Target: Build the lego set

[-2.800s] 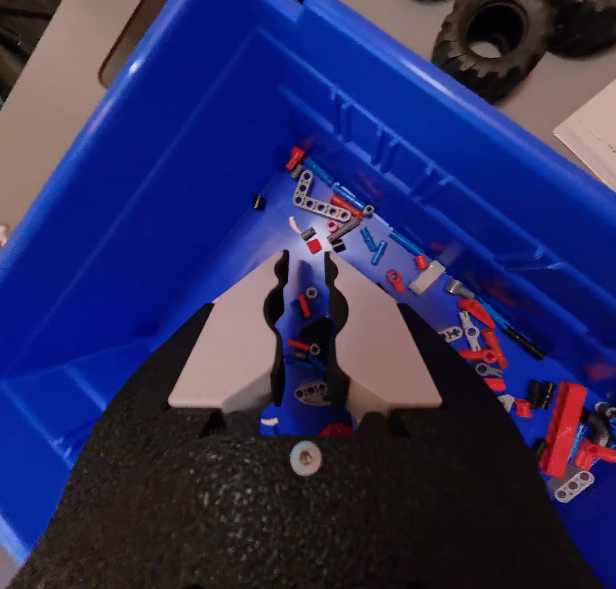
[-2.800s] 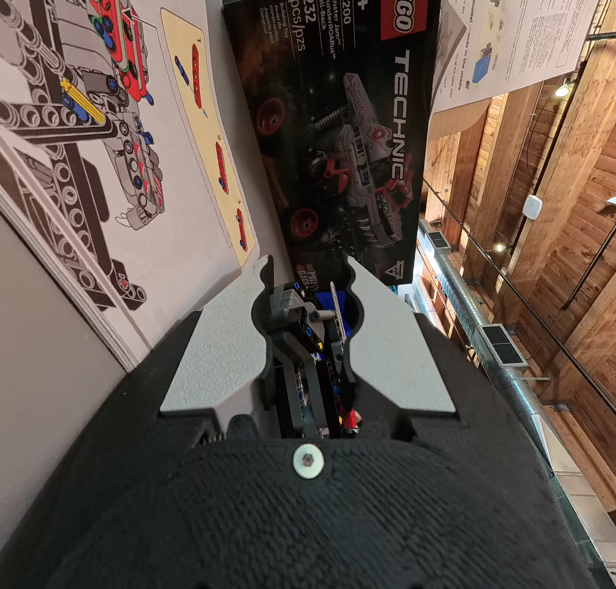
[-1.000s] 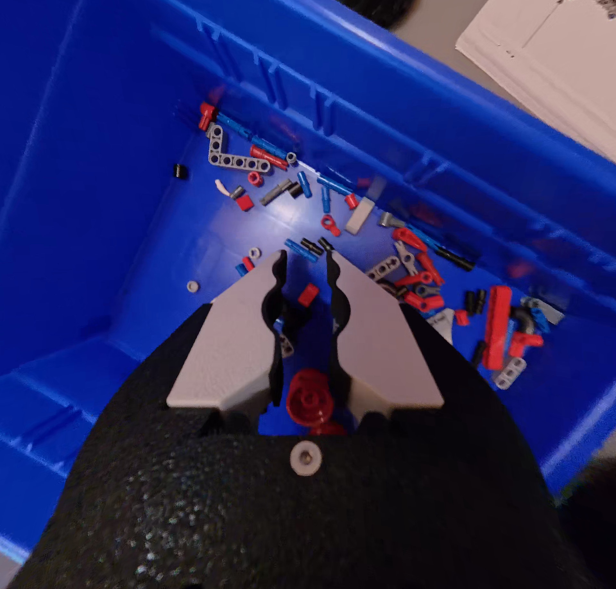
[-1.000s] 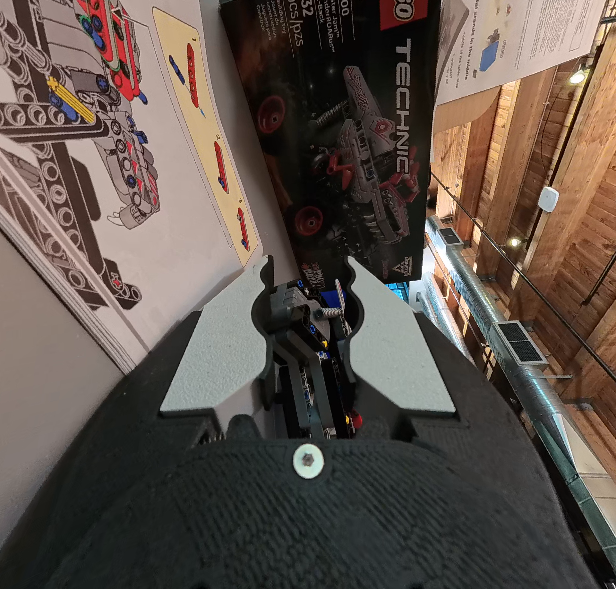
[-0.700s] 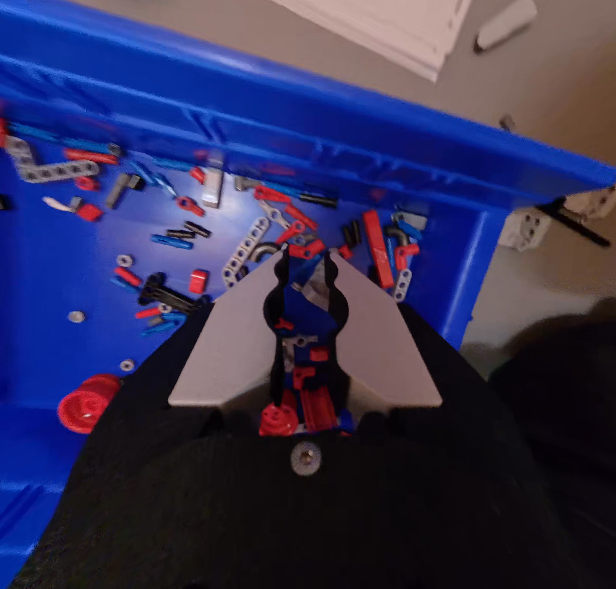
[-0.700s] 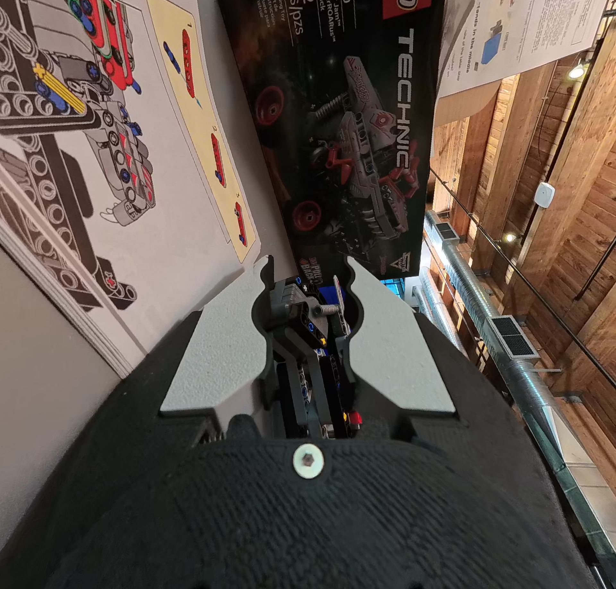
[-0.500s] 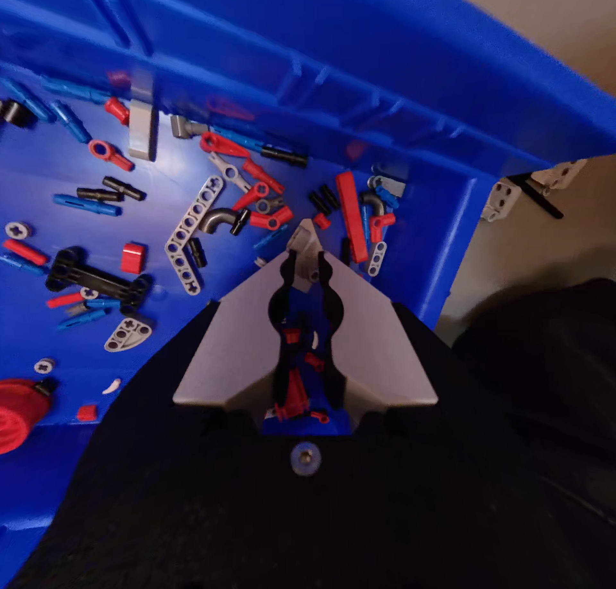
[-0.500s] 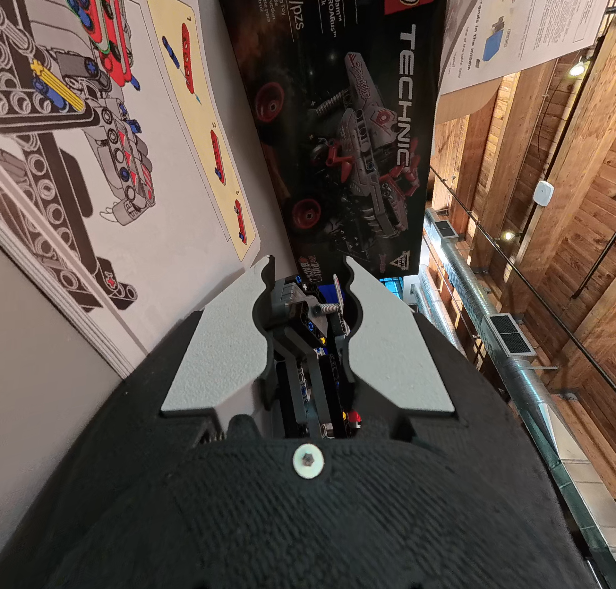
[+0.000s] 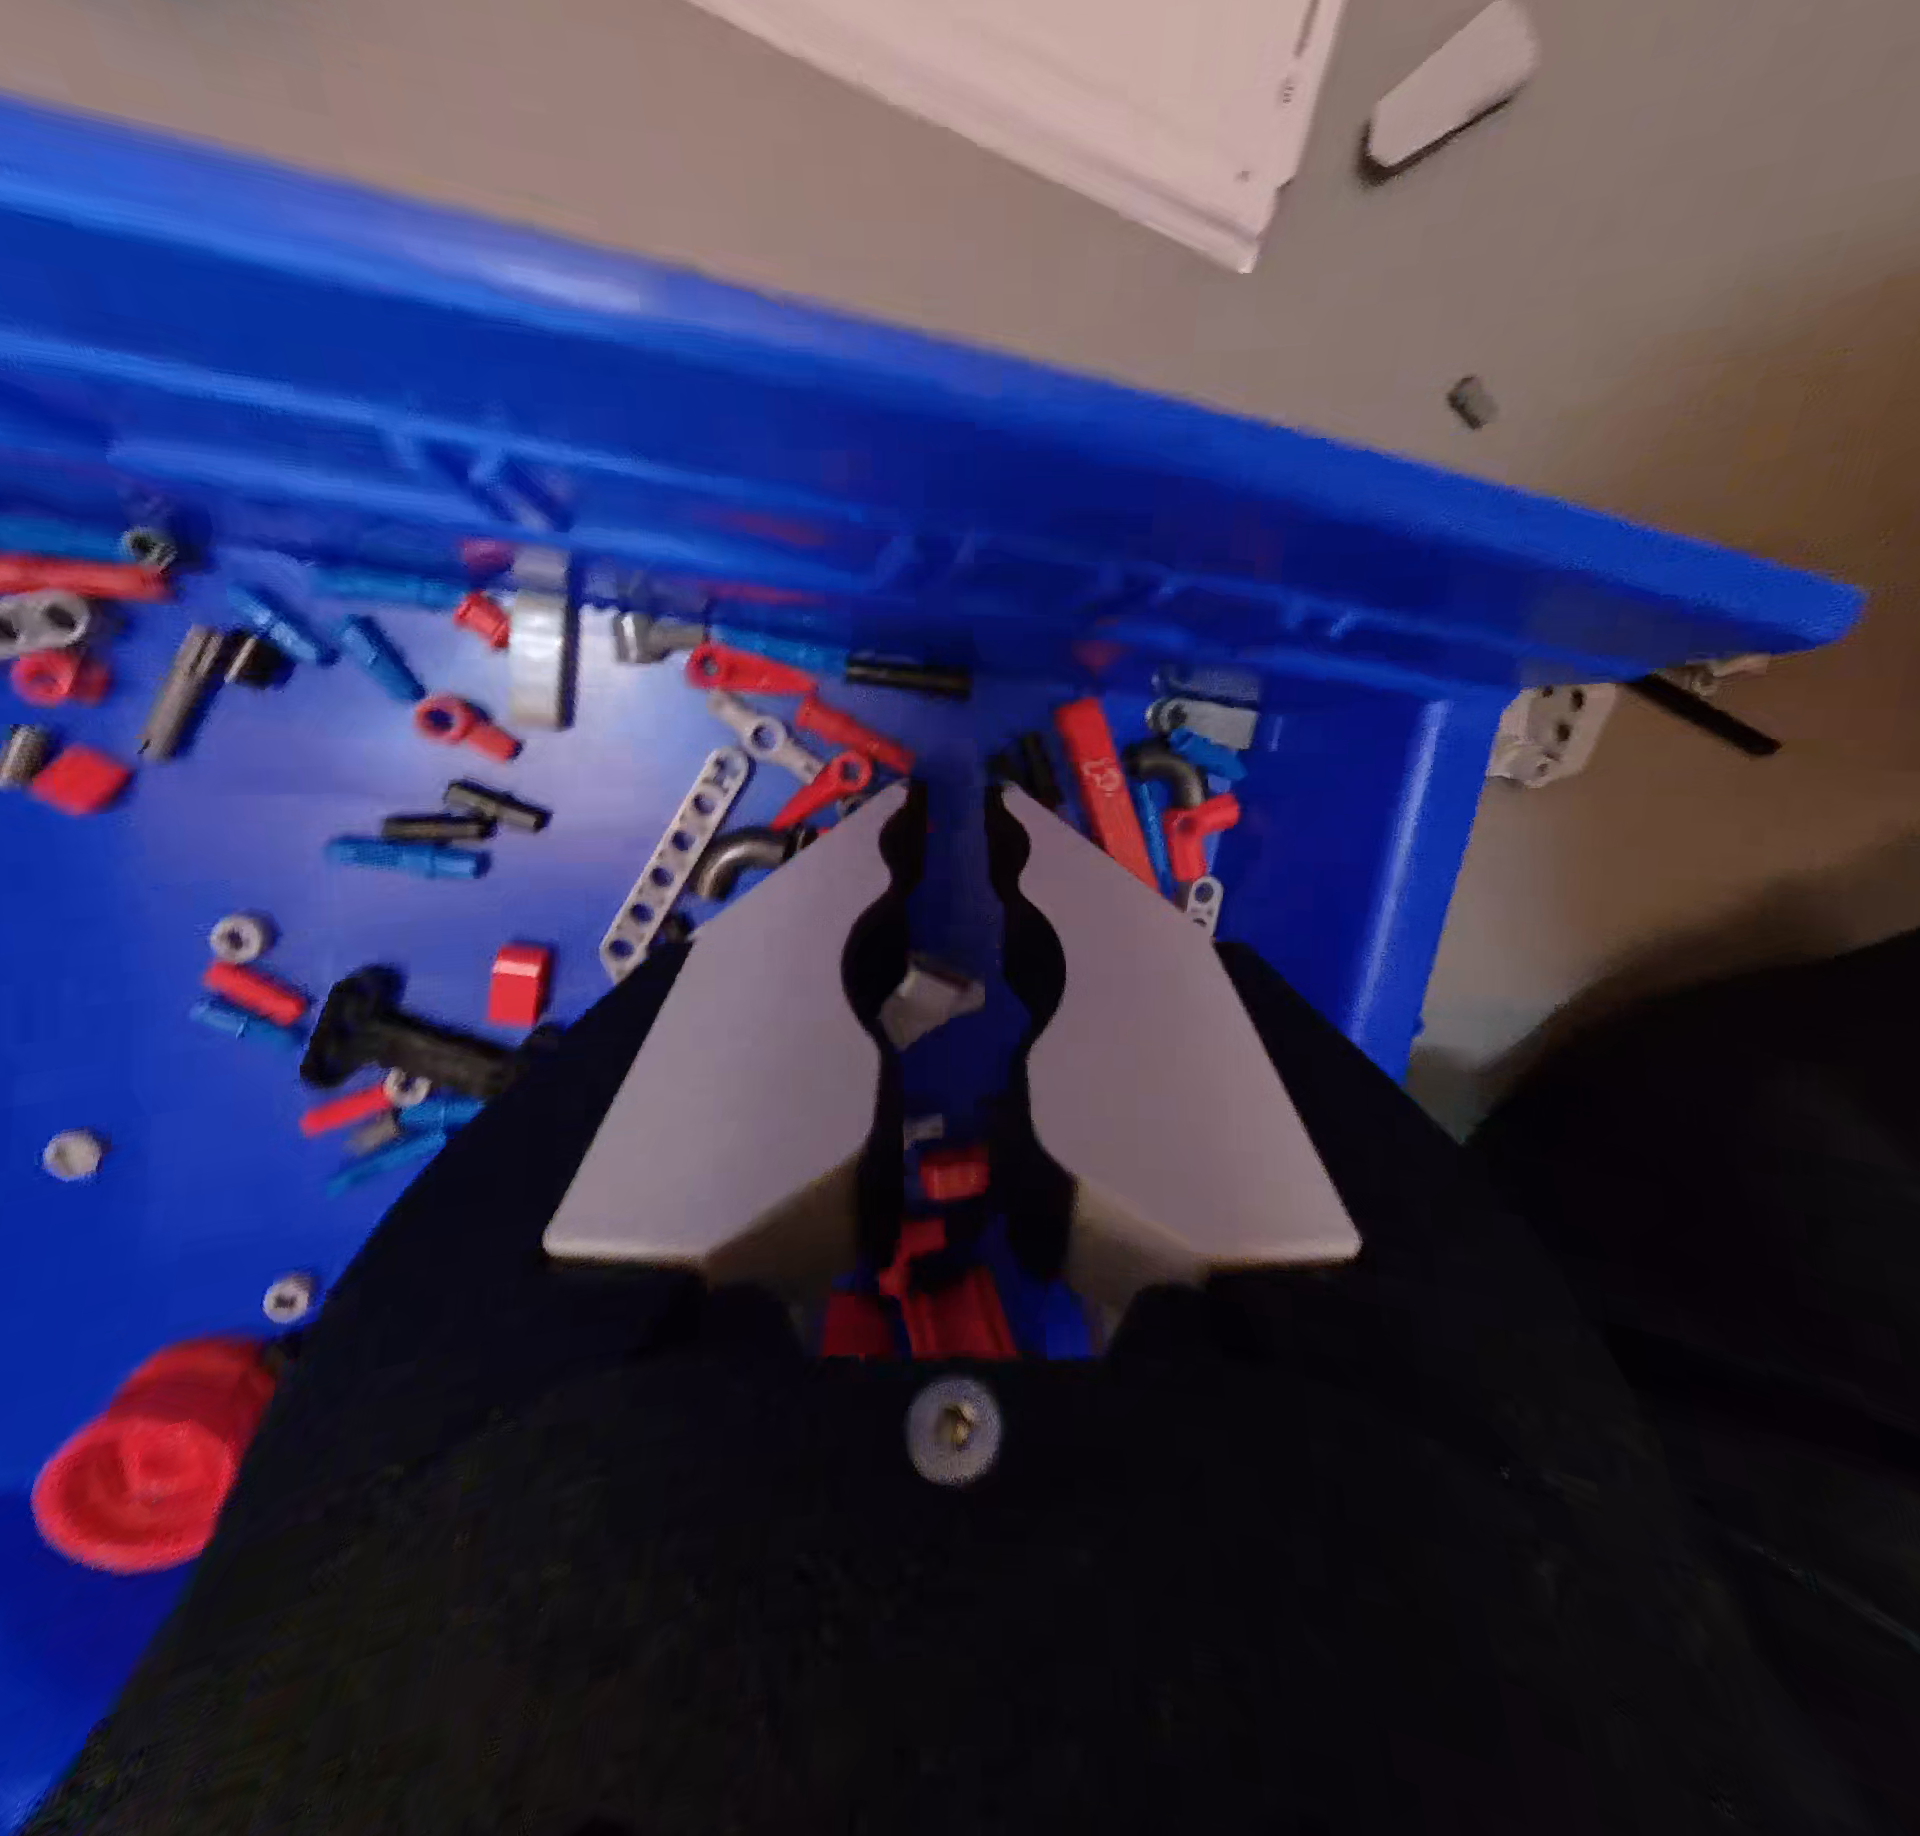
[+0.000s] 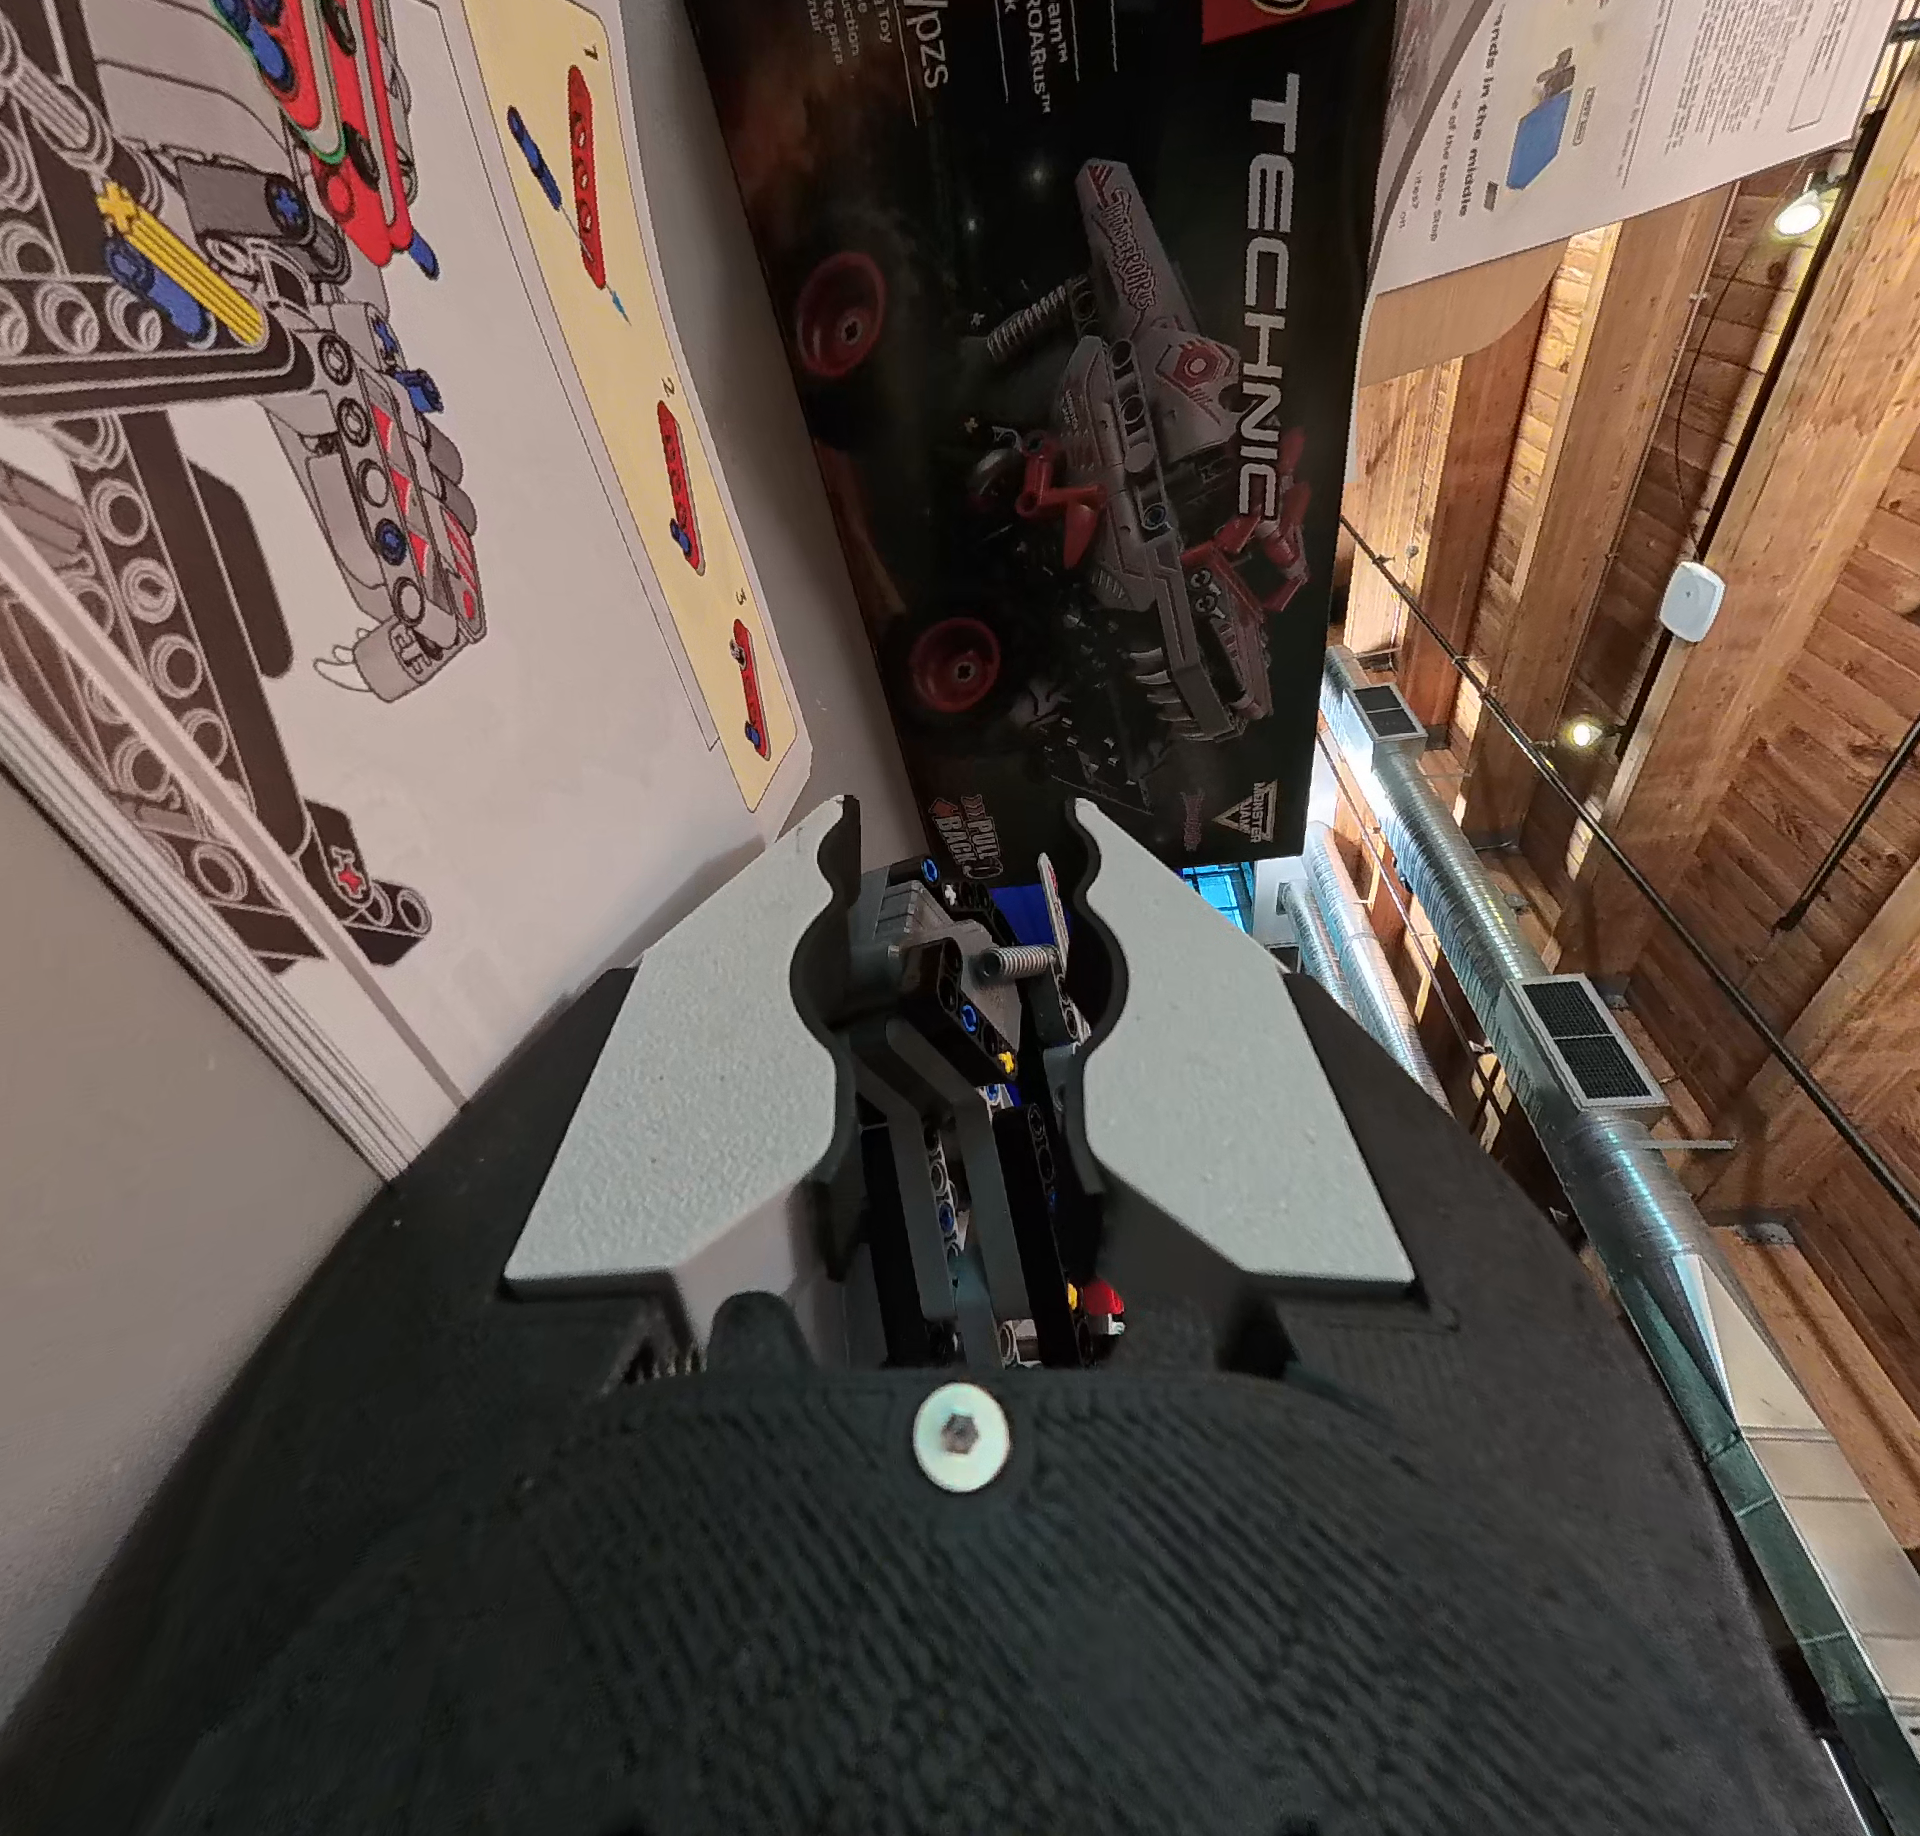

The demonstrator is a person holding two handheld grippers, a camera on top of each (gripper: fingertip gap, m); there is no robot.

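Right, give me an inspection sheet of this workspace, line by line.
Surface: grey table, seen past the bin.
Job's things: blue bin of loose red, blue, grey and black pieces; red hub at its lower left; red beam near the right corner; part-built model in the right gripper; manual; set box.
Clutter: small grey piece and a grey-and-black part on the table outside the bin.
Grippers: left gripper over the bin, jaws slightly apart, nothing gripped; right gripper shut on the model.
Cables: nothing seen.
Surroundings: wooden walls, metal duct, posted sheet.
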